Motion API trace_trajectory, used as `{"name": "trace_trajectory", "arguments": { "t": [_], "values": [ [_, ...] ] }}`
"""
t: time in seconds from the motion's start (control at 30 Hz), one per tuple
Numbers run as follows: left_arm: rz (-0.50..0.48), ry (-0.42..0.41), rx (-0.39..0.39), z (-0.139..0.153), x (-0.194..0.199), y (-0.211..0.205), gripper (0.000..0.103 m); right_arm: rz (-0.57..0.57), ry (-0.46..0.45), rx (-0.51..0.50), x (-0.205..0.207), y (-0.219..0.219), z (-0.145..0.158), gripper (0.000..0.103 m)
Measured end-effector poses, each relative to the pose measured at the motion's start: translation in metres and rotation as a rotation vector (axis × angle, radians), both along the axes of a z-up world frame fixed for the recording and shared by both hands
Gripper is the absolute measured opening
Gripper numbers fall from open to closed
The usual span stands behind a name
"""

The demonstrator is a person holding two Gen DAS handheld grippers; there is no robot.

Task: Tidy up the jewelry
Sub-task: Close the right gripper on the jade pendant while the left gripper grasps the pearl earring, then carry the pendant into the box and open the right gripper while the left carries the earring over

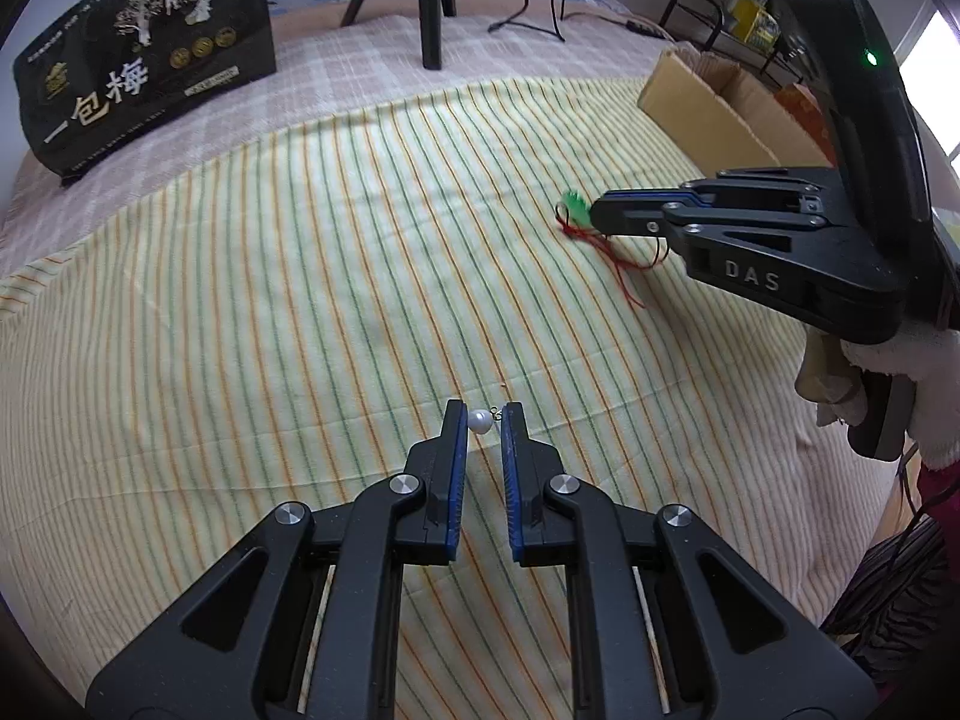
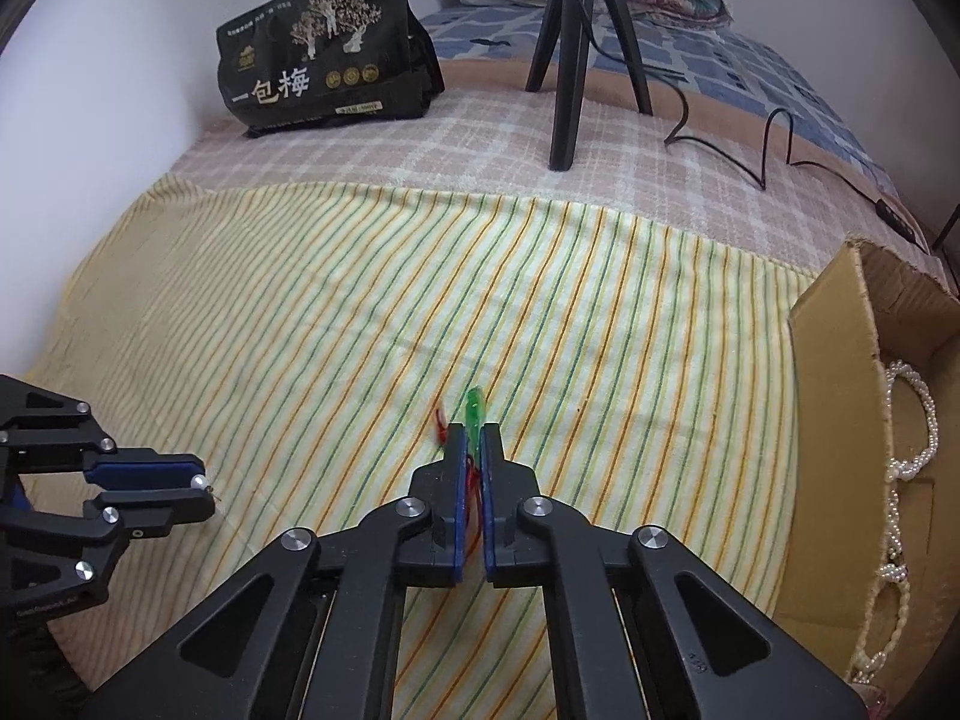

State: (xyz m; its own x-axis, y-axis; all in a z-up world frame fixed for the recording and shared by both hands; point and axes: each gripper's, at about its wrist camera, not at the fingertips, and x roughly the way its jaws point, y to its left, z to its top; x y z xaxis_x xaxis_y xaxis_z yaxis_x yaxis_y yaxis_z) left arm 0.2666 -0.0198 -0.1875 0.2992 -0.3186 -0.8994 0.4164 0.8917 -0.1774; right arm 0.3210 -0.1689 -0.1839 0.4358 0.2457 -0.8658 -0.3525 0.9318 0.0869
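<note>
My left gripper (image 1: 483,415) is open, with a small white pearl earring (image 1: 480,421) lying on the striped cloth between its fingertips, touching neither pad clearly. It also shows in the right wrist view (image 2: 207,495) at the left. My right gripper (image 2: 474,438) is shut on a green pendant (image 2: 474,405) with a red cord (image 2: 442,423); in the left wrist view the right gripper (image 1: 591,217) holds the pendant (image 1: 573,204) just above the cloth, the cord (image 1: 618,261) trailing. A cardboard box (image 2: 834,420) at the right holds pearl necklaces (image 2: 912,438).
The yellow striped cloth (image 1: 300,300) covers the bed. A black snack bag (image 2: 324,54) stands at the back left. A black tripod (image 2: 570,72) and a cable (image 2: 774,138) are at the back. The box also shows in the left wrist view (image 1: 708,108).
</note>
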Motion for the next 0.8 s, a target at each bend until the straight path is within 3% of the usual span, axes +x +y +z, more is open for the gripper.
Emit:
{"name": "trace_trajectory", "arguments": {
  "t": [0.2, 0.37, 0.4, 0.43, 0.5, 0.6, 0.7, 0.8],
  "values": [
    [0.020, -0.017, -0.016, 0.012, 0.000, 0.006, 0.009, 0.001, -0.028, 0.025, -0.006, -0.004, 0.015, 0.001],
    [0.028, -0.016, -0.019, 0.014, -0.001, 0.006, 0.009, 0.005, -0.036, 0.030, -0.004, -0.002, 0.010, 0.002],
    [0.027, -0.014, -0.017, 0.014, -0.001, 0.006, 0.009, 0.015, -0.015, 0.039, -0.002, -0.001, 0.006, 0.004],
    [0.026, -0.012, -0.017, 0.013, -0.001, 0.006, 0.009, 0.024, 0.014, 0.044, 0.000, 0.001, -0.001, 0.016],
    [0.025, -0.011, -0.016, 0.012, -0.001, 0.006, 0.009, 0.032, 0.020, 0.025, 0.001, 0.004, -0.008, 0.029],
    [0.022, -0.012, -0.018, 0.012, -0.001, 0.005, 0.009, 0.043, 0.009, -0.005, 0.002, 0.009, -0.016, 0.029],
    [0.021, -0.012, -0.016, 0.011, -0.001, 0.005, 0.009, 0.021, 0.020, 0.030, 0.006, 0.007, -0.019, 0.011],
    [0.027, -0.013, -0.019, 0.012, -0.001, 0.008, 0.009, 0.019, 0.025, 0.033, 0.005, 0.007, -0.016, 0.010]
  ]
}}
